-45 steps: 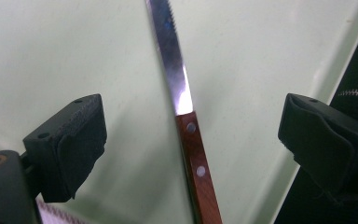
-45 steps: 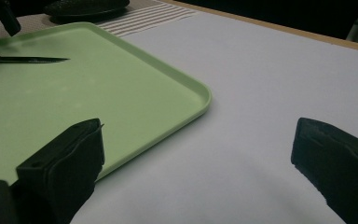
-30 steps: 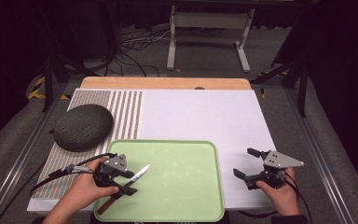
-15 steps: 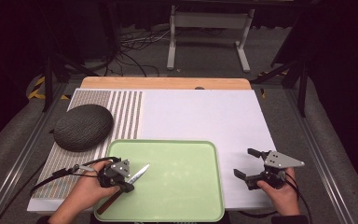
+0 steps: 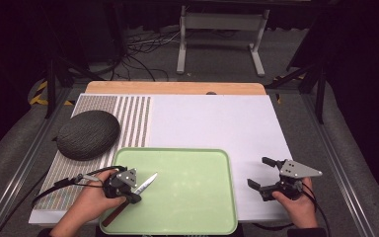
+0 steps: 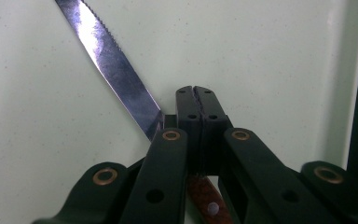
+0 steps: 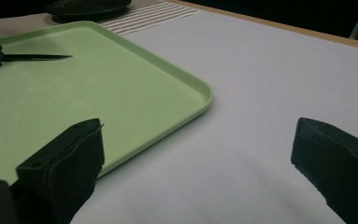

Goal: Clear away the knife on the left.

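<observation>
Left gripper (image 5: 133,190) is clamped tight on a knife (image 5: 145,183) where blade meets wooden handle, blade poking ahead over the green tray (image 5: 187,197). Bare tray lies beyond it. Right gripper (image 5: 264,174) hangs wide open, holding nothing, just off the tray's edge over white tabletop (image 5: 212,123).

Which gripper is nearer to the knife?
Left. The left gripper is shut on the knife over the tray; the right gripper is open beyond the tray's right edge.
</observation>
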